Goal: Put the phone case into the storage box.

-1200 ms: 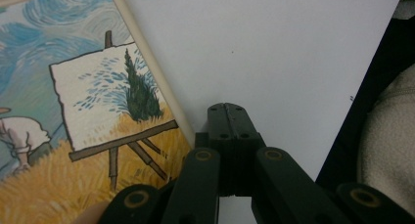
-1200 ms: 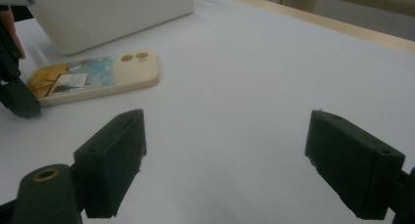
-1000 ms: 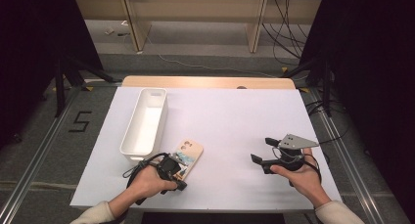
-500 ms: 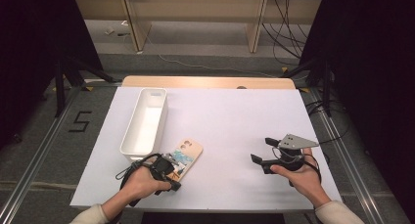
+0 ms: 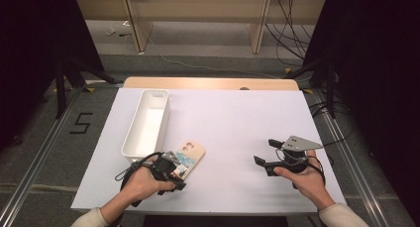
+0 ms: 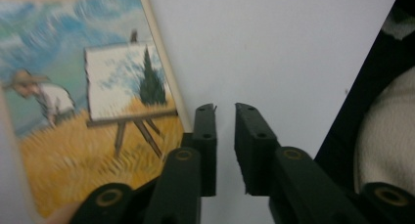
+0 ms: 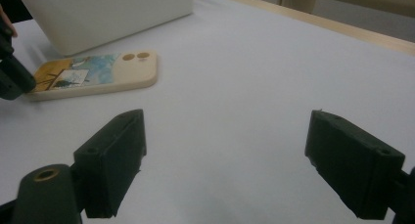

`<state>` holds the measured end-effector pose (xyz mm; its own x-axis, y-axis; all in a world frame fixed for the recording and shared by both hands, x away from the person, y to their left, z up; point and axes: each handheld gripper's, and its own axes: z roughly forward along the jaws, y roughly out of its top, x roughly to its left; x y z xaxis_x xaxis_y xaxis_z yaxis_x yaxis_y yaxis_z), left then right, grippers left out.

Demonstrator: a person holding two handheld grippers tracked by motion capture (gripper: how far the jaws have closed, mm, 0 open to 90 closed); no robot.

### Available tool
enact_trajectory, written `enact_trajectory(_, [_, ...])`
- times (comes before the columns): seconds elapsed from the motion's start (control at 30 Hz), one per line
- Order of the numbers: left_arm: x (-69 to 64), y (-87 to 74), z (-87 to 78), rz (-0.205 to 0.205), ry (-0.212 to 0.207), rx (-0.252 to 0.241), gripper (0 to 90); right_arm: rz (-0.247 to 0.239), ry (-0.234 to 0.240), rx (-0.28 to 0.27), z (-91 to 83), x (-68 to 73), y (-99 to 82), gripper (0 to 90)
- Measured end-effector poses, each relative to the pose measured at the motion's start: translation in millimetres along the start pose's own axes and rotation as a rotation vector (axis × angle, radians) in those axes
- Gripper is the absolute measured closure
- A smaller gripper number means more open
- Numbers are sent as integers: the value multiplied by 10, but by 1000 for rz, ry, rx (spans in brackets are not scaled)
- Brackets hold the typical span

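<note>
A cream phone case [image 5: 188,156] with a painted field scene lies flat on the white table, just right of the white bin [image 5: 147,123]. My left gripper [image 5: 177,177] sits low at the case's near end. In the left gripper view its jaws [image 6: 225,109] stand a narrow gap apart on bare table, with the case [image 6: 93,116] just to their left. They have just been opening, and nothing is between them. My right gripper [image 5: 265,151] rests at the right of the table, its jaws [image 7: 225,123] wide open and empty, facing the case [image 7: 98,72].
The long white bin [image 7: 112,13] stands empty at the table's left. A wooden strip [image 5: 208,83] runs along the far edge of the white table top [image 5: 237,118]. Cables lie on the floor beyond. The front table edge lies close to both hands.
The left hand has shifted slightly at the case's near end. The right hand and the case have not moved.
</note>
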<state>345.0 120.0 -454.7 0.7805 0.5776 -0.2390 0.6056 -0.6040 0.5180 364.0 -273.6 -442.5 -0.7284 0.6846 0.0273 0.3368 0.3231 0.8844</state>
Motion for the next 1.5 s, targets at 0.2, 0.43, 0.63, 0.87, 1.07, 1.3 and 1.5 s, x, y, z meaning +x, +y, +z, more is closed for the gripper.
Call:
enact_trajectory(0.2, [-44,186,52,57,112,-119,299,0,-2,-2,2,1,3,162])
enact_trajectory(0.43, [-25,394,181,17,167,-126,92,0,-4,-3,-2,-2,5,161])
enact_trajectory(0.63, [38,517,283,-3,174,-97,42,-1,-3,-3,-2,-2,5,161])
enact_trajectory(0.87, [143,638,386,3,205,-83,30,-1,-2,-5,-1,-2,6,161])
enact_trajectory(1.07, [242,733,443,15,238,-71,11,0,-4,-7,-4,-6,6,161])
enact_trajectory(1.3, [328,790,480,10,245,-67,3,0,-6,-8,-4,-7,5,160])
enact_trajectory(1.5, [398,818,515,-2,251,-59,0,0,-9,-9,-6,-11,5,161])
